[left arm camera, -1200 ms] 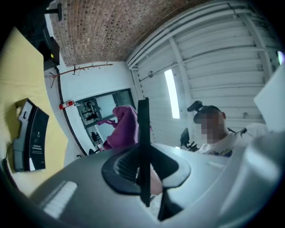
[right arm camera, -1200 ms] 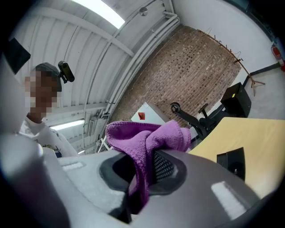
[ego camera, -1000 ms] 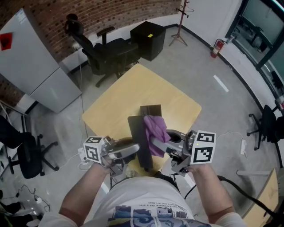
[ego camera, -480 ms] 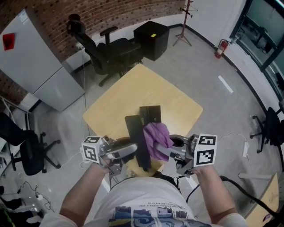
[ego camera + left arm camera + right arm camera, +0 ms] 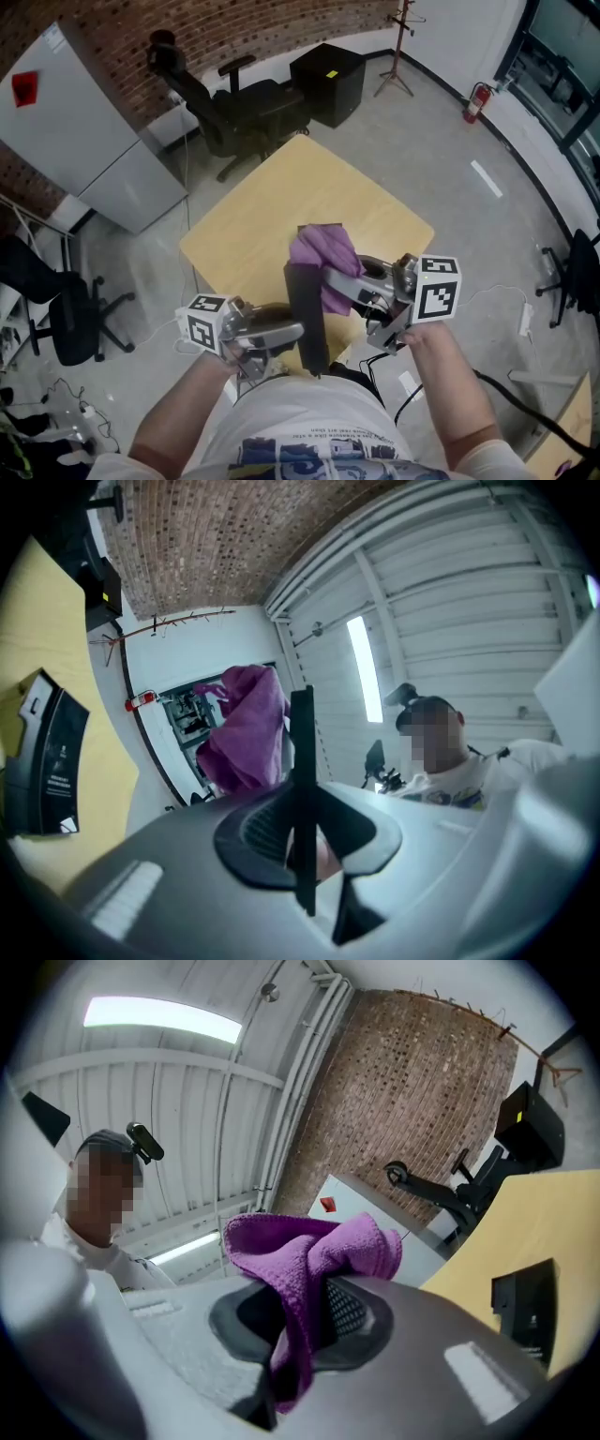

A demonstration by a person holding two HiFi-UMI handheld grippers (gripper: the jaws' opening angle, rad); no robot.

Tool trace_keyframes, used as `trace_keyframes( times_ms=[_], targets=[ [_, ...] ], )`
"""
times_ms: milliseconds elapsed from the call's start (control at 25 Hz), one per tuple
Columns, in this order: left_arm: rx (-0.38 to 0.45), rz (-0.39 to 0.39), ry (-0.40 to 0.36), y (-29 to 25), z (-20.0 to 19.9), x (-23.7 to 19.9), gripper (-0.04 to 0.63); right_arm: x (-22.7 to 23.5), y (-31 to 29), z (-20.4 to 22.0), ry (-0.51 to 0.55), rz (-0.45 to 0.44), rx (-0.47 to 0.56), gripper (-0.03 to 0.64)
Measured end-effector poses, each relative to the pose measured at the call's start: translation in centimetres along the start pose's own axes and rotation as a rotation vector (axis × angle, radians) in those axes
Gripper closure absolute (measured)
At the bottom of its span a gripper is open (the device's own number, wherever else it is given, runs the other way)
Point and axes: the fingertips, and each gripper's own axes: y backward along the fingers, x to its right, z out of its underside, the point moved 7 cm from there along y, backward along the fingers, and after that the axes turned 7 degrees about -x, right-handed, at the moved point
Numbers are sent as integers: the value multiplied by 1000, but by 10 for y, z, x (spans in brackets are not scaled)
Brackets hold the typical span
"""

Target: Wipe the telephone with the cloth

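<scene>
The telephone [image 5: 307,314] is a flat black slab held up over the near edge of the yellow table [image 5: 244,225]. My left gripper [image 5: 296,331] is shut on its lower part. In the left gripper view the telephone [image 5: 302,789] shows edge-on, as a thin black line between the jaws. My right gripper [image 5: 332,281] is shut on a purple cloth [image 5: 323,255], which lies bunched against the telephone's far end. In the right gripper view the cloth [image 5: 305,1260] hangs out of the jaws. A black stand [image 5: 316,229] on the table is mostly hidden behind the cloth.
A black office chair [image 5: 234,103] and a black cabinet [image 5: 328,80] stand beyond the table. A grey cabinet [image 5: 84,141] is at the left, with another chair [image 5: 56,314] below it. A coat stand [image 5: 398,47] and a fire extinguisher [image 5: 478,98] are far right.
My right gripper has carried the cloth along the telephone toward its far end. My left gripper and the telephone have drifted slightly right and nearer to me.
</scene>
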Motion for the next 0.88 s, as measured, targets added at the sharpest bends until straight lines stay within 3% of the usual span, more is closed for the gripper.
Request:
trace_keyframes(
  times_ms=[360,720,880],
  targets=[
    [79,-29,-39,13,-14,2,516,-1,-8,43,-58,-80,-110,572],
    [156,-57,-47,30,-29,-4,515,-8,10,84,-81,-52,-233,572],
    [138,-71,-37,32,-29,-10,515,-4,22,76,-60,23,-208,572]
  ],
)
